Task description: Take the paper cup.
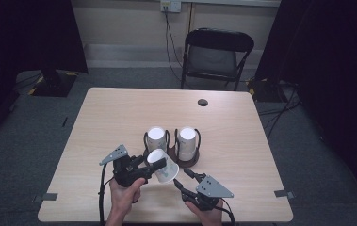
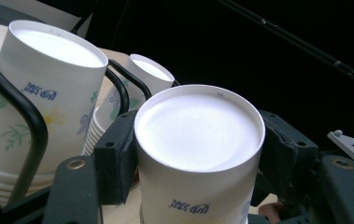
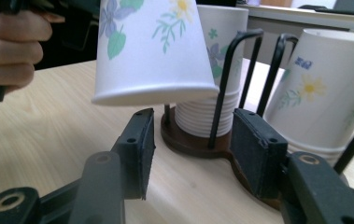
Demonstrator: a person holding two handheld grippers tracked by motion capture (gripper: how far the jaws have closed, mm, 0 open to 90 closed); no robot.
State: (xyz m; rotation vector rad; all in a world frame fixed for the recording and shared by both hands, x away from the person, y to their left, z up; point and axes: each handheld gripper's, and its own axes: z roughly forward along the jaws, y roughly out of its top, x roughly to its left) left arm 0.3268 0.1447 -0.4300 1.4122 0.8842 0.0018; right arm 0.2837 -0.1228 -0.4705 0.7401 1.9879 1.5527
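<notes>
Nearest the person's edge of the worktop (image 1: 119,113) we find both hands. The right tongs (image 1: 183,179) sit low over the wood with their jaws spread and nothing between the pads (image 3: 139,149); from the right gripper view they face the brown base of the cup holder (image 3: 198,142). The left tongs (image 1: 151,168) are pinching a single paper cup (image 1: 163,165), held upside down and tilted, clear of the surface; in the left gripper view its white bottom faces the camera, with a jaw pad pressed against each side of its wall. We note a flower print on the cup's wall.

Just beyond stands the holder, with black wire loops rising from its base. It carries two stacks of inverted cups, the left stack (image 1: 156,137) and the right stack (image 1: 187,140), side by side.

Farther off, near the far edge, we record a dark round hole (image 1: 203,102). Beyond the worktop stands a black folding chair (image 1: 216,56) against the wall.
</notes>
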